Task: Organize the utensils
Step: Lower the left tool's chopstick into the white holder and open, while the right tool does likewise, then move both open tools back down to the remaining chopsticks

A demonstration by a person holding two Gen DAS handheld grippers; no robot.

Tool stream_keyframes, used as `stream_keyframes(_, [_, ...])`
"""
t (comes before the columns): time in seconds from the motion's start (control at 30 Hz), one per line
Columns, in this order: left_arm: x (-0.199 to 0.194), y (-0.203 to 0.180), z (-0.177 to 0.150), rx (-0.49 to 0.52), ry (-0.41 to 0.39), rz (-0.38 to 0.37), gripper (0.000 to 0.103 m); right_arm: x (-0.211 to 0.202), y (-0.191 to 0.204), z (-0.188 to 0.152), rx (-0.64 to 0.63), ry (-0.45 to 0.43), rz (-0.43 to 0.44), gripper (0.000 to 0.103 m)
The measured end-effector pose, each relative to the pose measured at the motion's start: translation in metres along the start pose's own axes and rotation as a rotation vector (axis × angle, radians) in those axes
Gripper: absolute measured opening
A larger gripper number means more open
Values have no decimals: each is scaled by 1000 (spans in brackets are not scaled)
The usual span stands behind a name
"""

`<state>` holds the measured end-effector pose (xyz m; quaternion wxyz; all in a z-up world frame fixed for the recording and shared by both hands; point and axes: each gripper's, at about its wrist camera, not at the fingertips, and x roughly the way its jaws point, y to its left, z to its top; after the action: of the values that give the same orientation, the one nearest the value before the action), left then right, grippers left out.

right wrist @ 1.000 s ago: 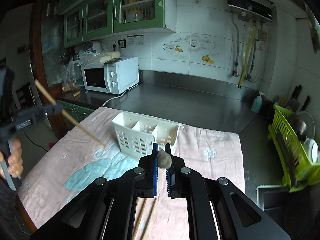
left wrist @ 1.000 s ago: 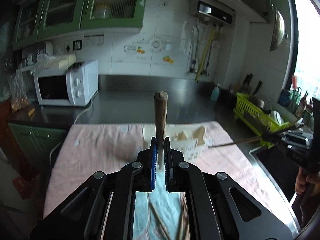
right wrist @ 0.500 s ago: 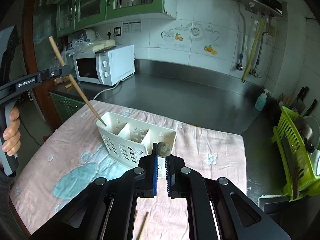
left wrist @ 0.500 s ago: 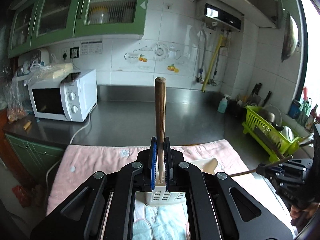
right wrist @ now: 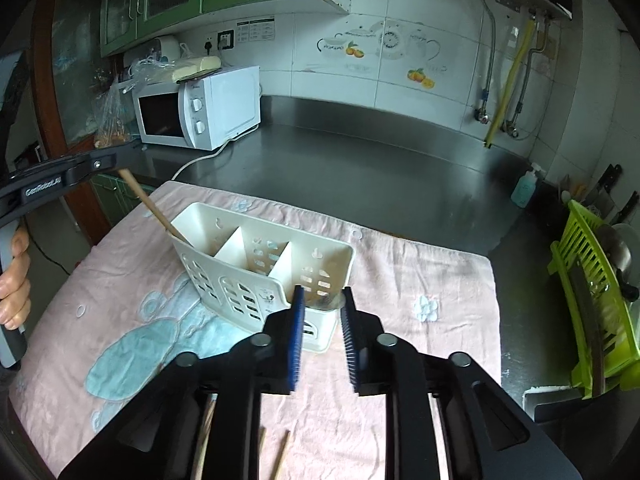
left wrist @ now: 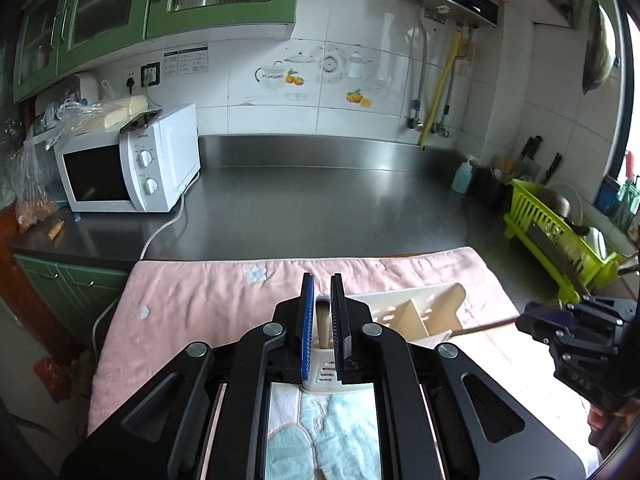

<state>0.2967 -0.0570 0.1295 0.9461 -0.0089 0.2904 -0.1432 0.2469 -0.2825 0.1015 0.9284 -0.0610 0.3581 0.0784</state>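
Observation:
A white slotted utensil caddy (right wrist: pixel 256 268) with three compartments stands on a pink cloth (right wrist: pixel 424 280); it also shows in the left wrist view (left wrist: pixel 412 312). My left gripper (left wrist: pixel 322 312) is open, its jaws either side of a wooden chopstick (left wrist: pixel 323 330) that stands in the caddy's end compartment. From the right wrist view the chopstick (right wrist: pixel 154 210) leans out of that compartment under the left gripper (right wrist: pixel 76 168). My right gripper (right wrist: pixel 322 320) is open and empty just above the caddy's other end, where a blurred chopstick (right wrist: pixel 326 302) drops in.
Loose chopsticks (right wrist: pixel 282 456) lie on the cloth below the right gripper. A white microwave (left wrist: pixel 128 164) stands at the back left on the steel counter (left wrist: pixel 320 208). A green dish rack (right wrist: pixel 592 300) and a soap bottle (left wrist: pixel 462 176) stand at the right.
Both grippers have come down over the caddy and opened. The left chopstick slid down into the end compartment; the right chopstick left the right gripper's jaws.

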Motion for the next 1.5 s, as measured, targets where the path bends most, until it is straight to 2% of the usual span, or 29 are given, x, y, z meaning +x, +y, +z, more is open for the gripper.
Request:
stream_keyframes(0.03, [-2,0,-1,-2,0,-2,10,-2,0,0,6,-6,1,28])
stream_keyframes(0.23, [-27,-1,-9,-5,-24,0,28,-27,-1,-3,19,-61,-12,39])
stream_keyframes(0.47, [-68,-1,-30,-12,-63,-4,35,-65,6,-28,41,-110,-7,45])
stream_keyframes(0.67, [-95,0,-70,-8,-46,-4,35,-84,20,-71,71,-105,30,46])
stream_keyframes(0.97, [-112,-8,-148,7,41,3,35,-94,46,-152,106,-60,12,45])
stream_keyframes(1.17, [-111,-12,-202,-45,114,39,35,-96,61,-204,115,-38,-44,45])
stream_keyframes(1.3, [-104,-15,-229,-81,156,50,35,-90,64,-228,154,-8,-19,45])
stream_keyframes(1.5, [-90,-26,-267,-137,231,6,34,-84,67,-253,183,10,-26,45])
